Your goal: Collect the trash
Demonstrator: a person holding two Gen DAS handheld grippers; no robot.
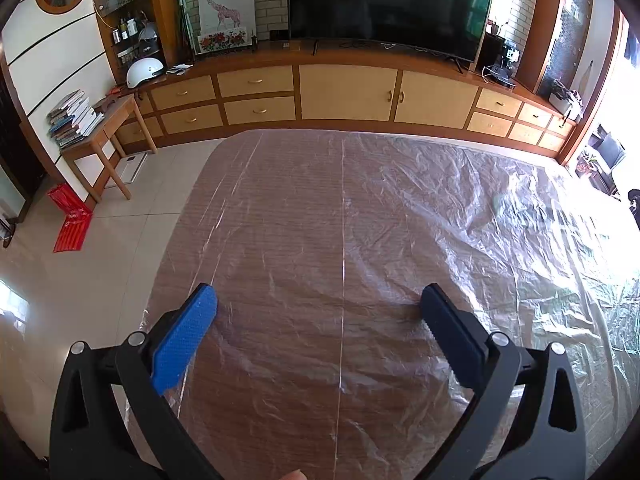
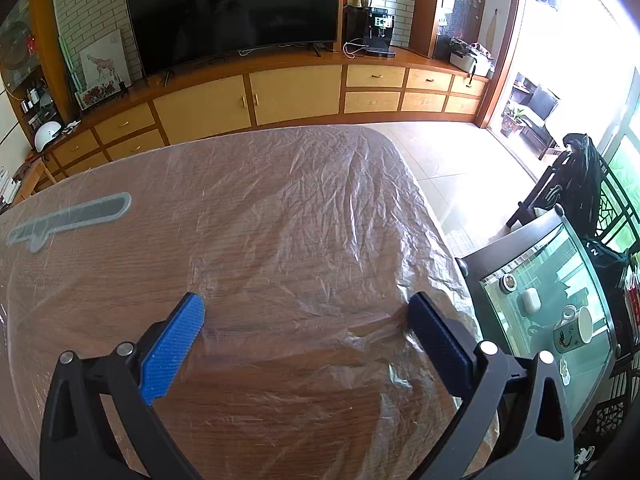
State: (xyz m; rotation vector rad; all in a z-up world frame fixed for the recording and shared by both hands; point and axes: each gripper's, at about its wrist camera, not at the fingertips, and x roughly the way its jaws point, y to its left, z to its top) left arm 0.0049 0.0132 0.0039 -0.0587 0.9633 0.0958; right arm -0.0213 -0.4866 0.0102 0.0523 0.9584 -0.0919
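L gripper (image 1: 318, 304) & R gripper (image 2: 306, 312) both spread wide, nothing held, over the plastic-covered table (image 2: 280, 220); flat grey strip (image 2: 70, 220), maybe trash, lies far-left of R, long axis left-right; L prob nearer.

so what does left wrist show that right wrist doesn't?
Only left wrist: a small wooden side table stacked with books, and a red bag on the floor.

Only right wrist: a glass-top table with a mug, and a grey-and-black strip under the plastic sheet.

Both: the plastic-covered wooden table, the TV, the white helmet, and an open, empty claw, left and right. No obvious trash.
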